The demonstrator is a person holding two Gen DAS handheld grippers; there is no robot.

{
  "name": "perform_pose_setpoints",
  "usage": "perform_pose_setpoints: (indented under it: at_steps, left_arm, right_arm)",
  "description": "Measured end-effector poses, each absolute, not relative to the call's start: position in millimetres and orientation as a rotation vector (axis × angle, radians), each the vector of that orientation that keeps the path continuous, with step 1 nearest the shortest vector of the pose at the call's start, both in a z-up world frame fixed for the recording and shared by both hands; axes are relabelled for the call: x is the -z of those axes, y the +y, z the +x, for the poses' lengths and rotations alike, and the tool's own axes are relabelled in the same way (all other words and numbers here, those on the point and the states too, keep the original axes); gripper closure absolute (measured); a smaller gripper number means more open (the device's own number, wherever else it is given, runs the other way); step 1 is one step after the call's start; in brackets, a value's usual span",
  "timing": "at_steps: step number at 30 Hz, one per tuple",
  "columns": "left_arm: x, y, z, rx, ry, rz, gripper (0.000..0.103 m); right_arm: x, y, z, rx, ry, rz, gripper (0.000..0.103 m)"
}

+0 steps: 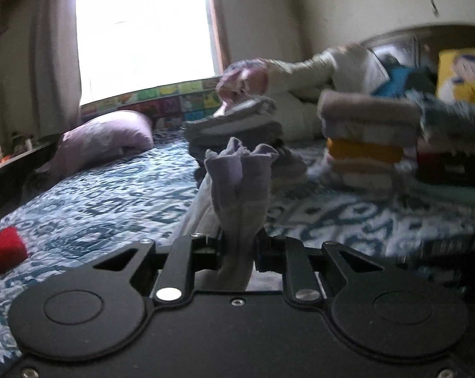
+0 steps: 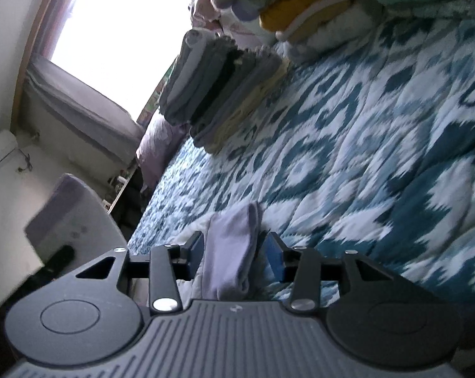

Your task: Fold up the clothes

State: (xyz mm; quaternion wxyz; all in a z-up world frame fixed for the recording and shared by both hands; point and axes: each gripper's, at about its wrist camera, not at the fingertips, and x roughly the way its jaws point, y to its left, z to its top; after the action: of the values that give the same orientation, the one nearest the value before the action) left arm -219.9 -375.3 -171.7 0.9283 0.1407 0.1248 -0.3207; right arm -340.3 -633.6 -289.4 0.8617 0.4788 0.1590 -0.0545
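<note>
A lavender-grey garment (image 1: 237,182) stands bunched up between the fingers of my left gripper (image 1: 239,242), which is shut on it above the blue-and-white patterned bedspread (image 1: 111,195). A paler part of the cloth hangs down to its left. In the right wrist view a folded lavender piece (image 2: 234,230) sticks out between the jaws of my right gripper (image 2: 237,249), low over the bedspread (image 2: 363,126). The left pad touches the cloth; the side by the blue right pad is in shadow. A blurred lavender-grey shape (image 2: 64,214) shows at the left edge.
Folded stacks sit further back on the bed: a grey pile (image 1: 237,126) (image 2: 218,88) and a taller mixed pile (image 1: 366,138) (image 2: 303,9). A person's sleeve (image 1: 300,66) reaches over the grey pile. A lilac pillow (image 1: 105,141) and a red item (image 1: 4,249) lie left.
</note>
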Motion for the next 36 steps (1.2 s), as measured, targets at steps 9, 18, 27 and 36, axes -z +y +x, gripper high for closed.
perform_pose_setpoints:
  at_steps: [9, 18, 27, 36]
  left_arm:
    - [215.5, -414.8, -240.4, 0.669, 0.199, 0.547, 0.087]
    - [244.1, -433.5, -255.0, 0.718, 0.191, 0.671, 0.086]
    - [240.3, -428.2, -257.7, 0.904, 0.292, 0.557, 0.052]
    - [184.2, -337.7, -219.6, 0.891, 0.347, 0.208, 0.054]
  right_arm:
    - [284.6, -643.5, -354.0, 0.091, 0.300, 1.009, 0.050]
    - [285.5, -644.7, -353.7, 0.070, 0.293, 1.029, 0.050]
    - [280.7, -637.3, -348.6, 0.069, 0.268, 1.016, 0.043]
    - [240.7, -609.5, -348.2, 0.117, 0.141, 0.757, 0.049]
